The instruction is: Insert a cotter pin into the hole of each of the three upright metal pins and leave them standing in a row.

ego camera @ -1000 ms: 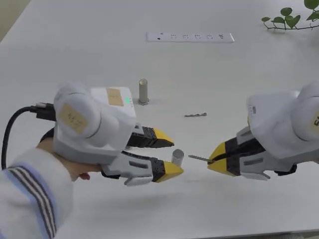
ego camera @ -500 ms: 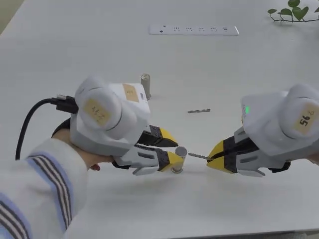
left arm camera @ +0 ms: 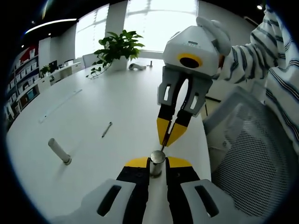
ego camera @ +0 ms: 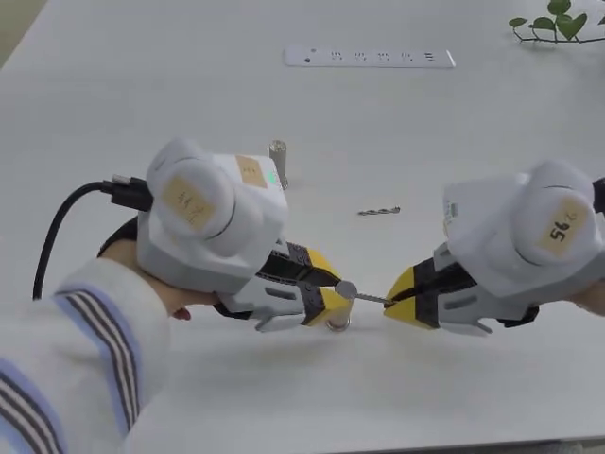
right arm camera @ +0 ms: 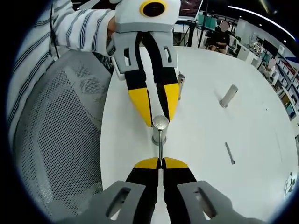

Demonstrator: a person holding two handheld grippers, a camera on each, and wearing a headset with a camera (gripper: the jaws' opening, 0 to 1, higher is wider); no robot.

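Note:
A short upright metal pin (ego camera: 337, 305) stands near the table's front edge, and my left gripper (ego camera: 331, 291) is shut on it; its yellow-tipped jaws clamp the pin (left arm camera: 158, 158) on both sides. My right gripper (ego camera: 391, 300) is shut on a thin cotter pin (ego camera: 371, 297) held level. In the right gripper view the cotter pin (right arm camera: 160, 143) runs straight to the upper part of the metal pin (right arm camera: 160, 126), its tip touching it. A second upright pin (ego camera: 278, 163) stands farther back. Another cotter pin (ego camera: 378, 211) lies loose on the table.
A white power strip (ego camera: 369, 58) lies at the table's far side, with plant leaves (ego camera: 553, 21) at the far right. A black cable (ego camera: 59, 225) trails from my left gripper. The right gripper view shows a further upright pin (right arm camera: 181, 84) beside the left gripper.
My left gripper's jaws, open around the metal pin a second ago, have shut on it. My right gripper has moved left, bringing the cotter pin's tip up to the pin.

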